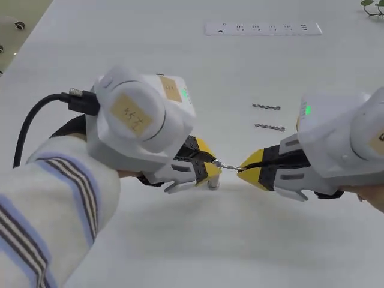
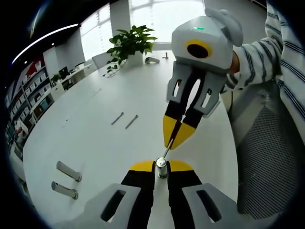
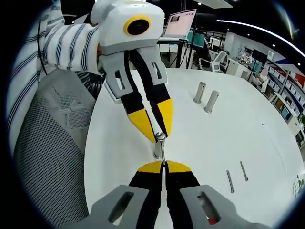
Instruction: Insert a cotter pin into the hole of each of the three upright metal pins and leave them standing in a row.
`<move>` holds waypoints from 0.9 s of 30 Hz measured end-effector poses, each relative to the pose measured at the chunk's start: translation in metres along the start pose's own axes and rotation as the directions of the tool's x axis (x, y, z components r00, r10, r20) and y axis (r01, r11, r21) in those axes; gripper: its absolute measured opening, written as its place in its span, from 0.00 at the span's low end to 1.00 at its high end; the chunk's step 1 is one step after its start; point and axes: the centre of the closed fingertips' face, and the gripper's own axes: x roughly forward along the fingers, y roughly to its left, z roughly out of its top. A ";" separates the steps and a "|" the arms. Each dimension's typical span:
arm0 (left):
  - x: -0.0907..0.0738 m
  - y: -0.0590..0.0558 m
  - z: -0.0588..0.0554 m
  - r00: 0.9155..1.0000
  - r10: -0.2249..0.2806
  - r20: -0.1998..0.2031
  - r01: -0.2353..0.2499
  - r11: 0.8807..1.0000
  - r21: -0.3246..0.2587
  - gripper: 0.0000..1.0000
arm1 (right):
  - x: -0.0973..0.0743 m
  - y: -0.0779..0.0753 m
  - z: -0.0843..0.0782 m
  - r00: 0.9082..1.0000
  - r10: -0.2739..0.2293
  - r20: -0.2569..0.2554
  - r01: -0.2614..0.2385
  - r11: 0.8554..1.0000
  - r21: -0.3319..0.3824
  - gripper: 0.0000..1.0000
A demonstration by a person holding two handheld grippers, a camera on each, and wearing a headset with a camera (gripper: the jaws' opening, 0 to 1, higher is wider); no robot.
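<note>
Tabletop: cotter pin in right tool

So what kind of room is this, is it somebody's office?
Probably a big open office, maybe a lab. There is a long white table, a computer screen at the far end, shelves along one wall, and a potted plant by the bright windows.

No writing is legible. A tan sticker on the body of the left tongs bears marks, possibly handwritten, too blurred; a second sticker lies toward two o'clock.
</note>
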 end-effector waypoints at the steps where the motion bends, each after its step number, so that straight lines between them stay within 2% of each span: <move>1: 0.000 0.000 0.000 1.000 0.001 0.000 -0.001 1.000 -0.001 0.06 | 0.001 -0.001 -0.001 1.000 0.001 -0.001 -0.001 1.000 -0.001 0.00; 8: -0.001 0.001 -0.002 1.000 -0.003 -0.001 0.002 0.999 -0.043 0.05 | 0.005 -0.004 0.002 1.000 0.009 -0.001 -0.009 1.000 -0.014 0.00; 20: 0.000 -0.001 -0.001 1.000 -0.010 -0.001 0.010 0.999 -0.042 0.06 | 0.014 0.006 0.012 0.996 0.082 0.019 -0.082 0.996 -0.037 0.00; 22: 0.000 -0.001 -0.001 1.000 -0.008 -0.001 0.007 0.999 -0.043 0.06 | 0.013 0.007 0.014 0.996 0.083 0.029 -0.082 0.996 -0.037 0.00; 24: 0.000 0.000 -0.001 1.000 -0.006 -0.001 0.006 0.999 -0.046 0.06 | 0.012 0.007 0.015 0.996 0.077 0.034 -0.076 0.997 -0.035 0.04; 27: 0.001 0.000 -0.001 1.000 -0.005 -0.002 0.005 0.999 -0.046 0.06 | 0.010 0.006 0.011 0.997 0.073 0.022 -0.072 0.997 -0.028 0.01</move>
